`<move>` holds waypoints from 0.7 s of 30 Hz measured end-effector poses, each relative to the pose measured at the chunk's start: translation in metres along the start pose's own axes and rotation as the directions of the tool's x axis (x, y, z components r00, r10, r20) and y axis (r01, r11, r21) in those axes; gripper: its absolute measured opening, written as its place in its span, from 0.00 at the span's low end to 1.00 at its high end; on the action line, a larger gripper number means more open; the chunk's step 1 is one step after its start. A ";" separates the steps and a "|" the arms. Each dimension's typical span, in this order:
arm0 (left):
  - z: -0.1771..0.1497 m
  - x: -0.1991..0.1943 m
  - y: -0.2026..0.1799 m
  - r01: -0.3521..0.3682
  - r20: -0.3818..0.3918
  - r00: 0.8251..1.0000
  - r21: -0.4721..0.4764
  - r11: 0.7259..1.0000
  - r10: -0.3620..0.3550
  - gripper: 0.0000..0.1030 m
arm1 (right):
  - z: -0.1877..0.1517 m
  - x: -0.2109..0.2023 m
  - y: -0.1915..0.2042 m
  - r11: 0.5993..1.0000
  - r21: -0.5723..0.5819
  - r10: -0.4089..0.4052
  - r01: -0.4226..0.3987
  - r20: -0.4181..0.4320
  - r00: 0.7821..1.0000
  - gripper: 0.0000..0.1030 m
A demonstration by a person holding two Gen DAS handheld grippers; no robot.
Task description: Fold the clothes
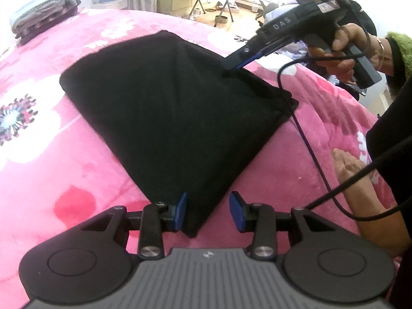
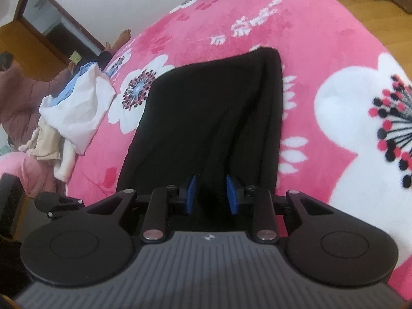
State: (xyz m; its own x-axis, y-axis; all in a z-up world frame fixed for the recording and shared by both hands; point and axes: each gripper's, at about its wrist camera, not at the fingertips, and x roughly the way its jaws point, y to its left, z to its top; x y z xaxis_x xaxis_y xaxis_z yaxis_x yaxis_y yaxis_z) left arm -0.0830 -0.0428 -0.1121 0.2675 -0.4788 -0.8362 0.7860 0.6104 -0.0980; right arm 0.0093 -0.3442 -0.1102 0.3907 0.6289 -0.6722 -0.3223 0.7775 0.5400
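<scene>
Black garment (image 1: 164, 108) lay folded on my pink blanket (image 1: 64, 170), corner between the left gripper's (image 1: 208, 212) parted pads, right gripper (image 2: 210, 195) open over it; only right view showed white clothes (image 2: 77, 113).

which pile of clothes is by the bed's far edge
The grey folded stack sits at the bed's far edge; the white and blue pile lies at the side edge, and the black garment lies mid-bed.

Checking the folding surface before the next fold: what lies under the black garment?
The black garment lies flat on a pink blanket with white flowers, which shows all around it. The blanket directly beneath is covered, so anything there cannot be seen.
</scene>
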 end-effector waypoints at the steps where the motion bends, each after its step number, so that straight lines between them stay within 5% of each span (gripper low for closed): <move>1: 0.001 -0.004 0.004 -0.002 0.004 1.000 -0.007 1.000 0.002 0.37 | 0.000 -0.003 0.000 1.000 -0.002 -0.002 0.002 0.012 1.000 0.25; 9: 0.033 -0.012 0.052 0.078 0.084 0.995 -0.201 0.976 -0.062 0.35 | -0.003 0.000 0.001 0.998 -0.047 -0.038 0.039 0.016 0.999 0.23; 13: 0.062 0.011 0.060 0.190 0.136 0.978 -0.287 0.939 -0.156 0.35 | -0.009 0.004 0.020 0.976 -0.192 -0.097 0.104 0.042 0.994 0.04; 16: 0.086 0.035 0.058 0.240 0.156 0.967 -0.309 0.920 -0.200 0.33 | -0.017 0.005 0.041 0.928 -0.335 -0.146 0.164 0.080 0.986 0.03; 21: 0.112 0.066 0.040 0.171 0.133 0.980 -0.201 0.965 -0.146 0.32 | -0.036 0.017 0.069 0.796 -0.556 -0.212 0.240 0.115 0.970 0.03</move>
State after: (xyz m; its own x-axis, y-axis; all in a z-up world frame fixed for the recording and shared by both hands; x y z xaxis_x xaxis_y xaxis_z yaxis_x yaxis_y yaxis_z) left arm 0.0282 -0.1209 -0.1105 0.2222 -0.6424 -0.7334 0.6915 0.6342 -0.3459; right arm -0.0369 -0.2803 -0.1028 0.5470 0.4457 -0.7086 -0.6419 0.7666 -0.0134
